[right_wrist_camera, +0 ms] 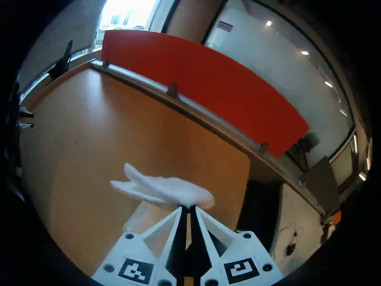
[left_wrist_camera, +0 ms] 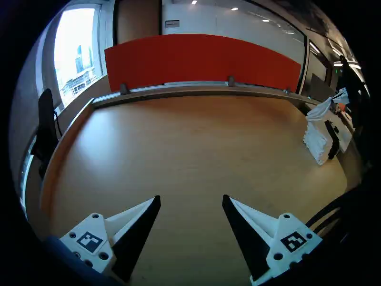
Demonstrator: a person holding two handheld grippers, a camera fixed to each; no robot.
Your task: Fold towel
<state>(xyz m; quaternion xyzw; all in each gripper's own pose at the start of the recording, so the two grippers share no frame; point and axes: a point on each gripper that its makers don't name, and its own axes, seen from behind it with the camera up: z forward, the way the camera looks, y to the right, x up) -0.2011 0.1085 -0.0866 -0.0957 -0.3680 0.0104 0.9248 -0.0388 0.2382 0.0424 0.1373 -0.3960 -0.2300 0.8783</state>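
Observation:
A white towel (right_wrist_camera: 162,189) hangs bunched from my right gripper (right_wrist_camera: 188,209), whose fingers are shut on its edge just above the wooden table (right_wrist_camera: 95,138). In the left gripper view the same towel (left_wrist_camera: 320,138) shows at the far right, held up off the table by the other gripper (left_wrist_camera: 335,102) and draping down in folds. My left gripper (left_wrist_camera: 191,202) stands open low over the middle of the table (left_wrist_camera: 190,143), with nothing between its fingers.
A red divider panel (left_wrist_camera: 200,59) runs along the table's far edge. A dark chair (left_wrist_camera: 46,124) stands off the left side near a bright window. Beyond the table's right end lies a grey floor with cables (right_wrist_camera: 290,248).

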